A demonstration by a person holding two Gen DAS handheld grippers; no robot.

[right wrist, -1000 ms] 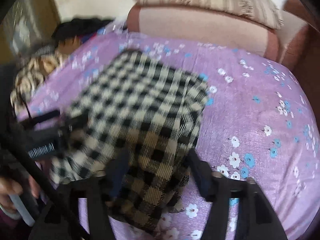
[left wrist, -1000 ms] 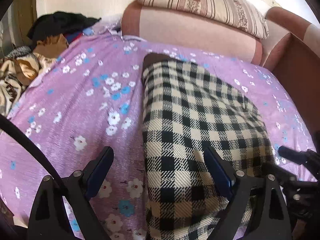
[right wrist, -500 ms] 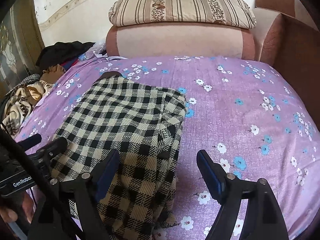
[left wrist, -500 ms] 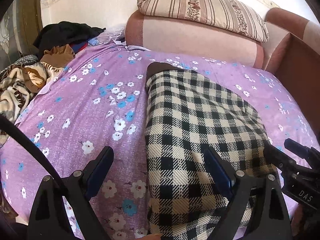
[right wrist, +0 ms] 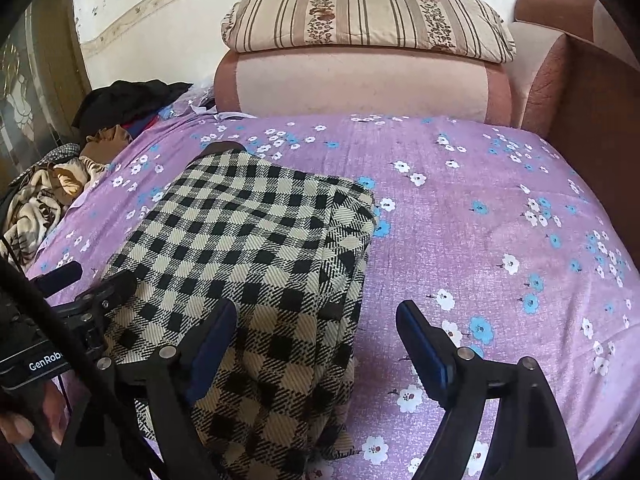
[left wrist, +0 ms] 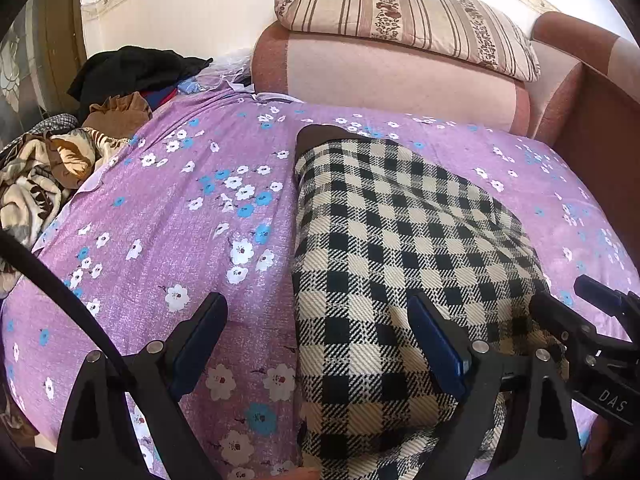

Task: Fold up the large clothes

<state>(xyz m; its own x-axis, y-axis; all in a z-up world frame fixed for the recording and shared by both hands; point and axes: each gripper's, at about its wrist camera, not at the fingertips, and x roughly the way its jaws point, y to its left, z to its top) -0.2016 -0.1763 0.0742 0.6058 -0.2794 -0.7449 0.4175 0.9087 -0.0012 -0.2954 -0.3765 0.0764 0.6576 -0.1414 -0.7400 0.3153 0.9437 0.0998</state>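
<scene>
A black and cream checked garment lies folded into a long strip on the purple flowered bedsheet; it also shows in the right wrist view. My left gripper is open and empty above the garment's near left edge. My right gripper is open and empty above the garment's near right edge. Each gripper shows at the side of the other's view: the right gripper and the left gripper. A dark brown lining peeks out at the garment's far end.
A pink bolster with a striped pillow on it lies at the bed's head. A heap of clothes and a brown patterned blanket lie at the left. A brown sofa arm stands at the right.
Both grippers have pulled back and risen from the garment's near end. The right wrist view has steadied after its blur. The garment lies still.
</scene>
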